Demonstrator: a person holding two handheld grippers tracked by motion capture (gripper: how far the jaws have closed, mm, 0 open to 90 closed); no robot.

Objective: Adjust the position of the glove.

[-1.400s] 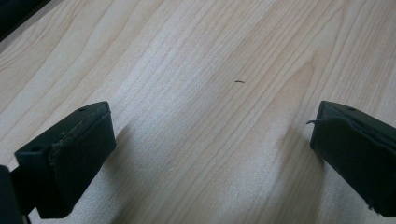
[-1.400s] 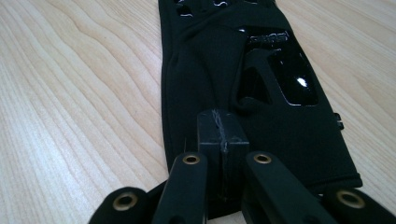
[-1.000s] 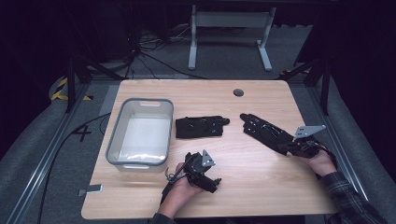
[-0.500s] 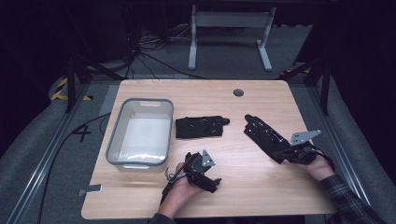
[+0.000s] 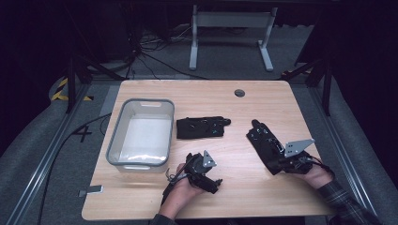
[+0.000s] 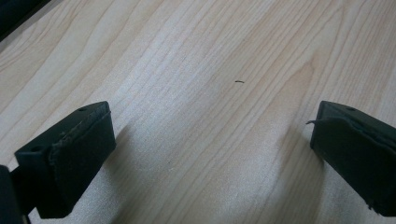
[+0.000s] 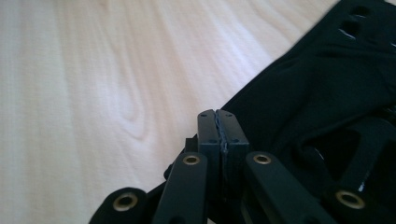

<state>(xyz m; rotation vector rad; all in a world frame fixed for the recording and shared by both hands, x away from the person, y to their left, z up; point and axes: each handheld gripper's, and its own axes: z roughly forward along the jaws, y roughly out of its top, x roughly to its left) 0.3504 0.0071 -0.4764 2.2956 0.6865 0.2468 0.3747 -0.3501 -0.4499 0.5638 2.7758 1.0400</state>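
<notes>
The pale wooden bench point(image 5: 263, 197) carries a clear grey-rimmed plastic bin point(image 5: 141, 133) at its left. A flat black fabric glove point(image 5: 267, 147) lies right of centre, pinched at its near edge by the shut right tool point(image 7: 218, 126). The left tool point(image 6: 210, 144) rests gaping, empty, on bare wood.

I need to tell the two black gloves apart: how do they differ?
The middle glove lies crosswise, free of any hand-held gripper, beside the grey bin. The right glove lies slanted, its near end pinched in the right hand-held gripper. Both are black and lie flat on the wooden table.
</notes>
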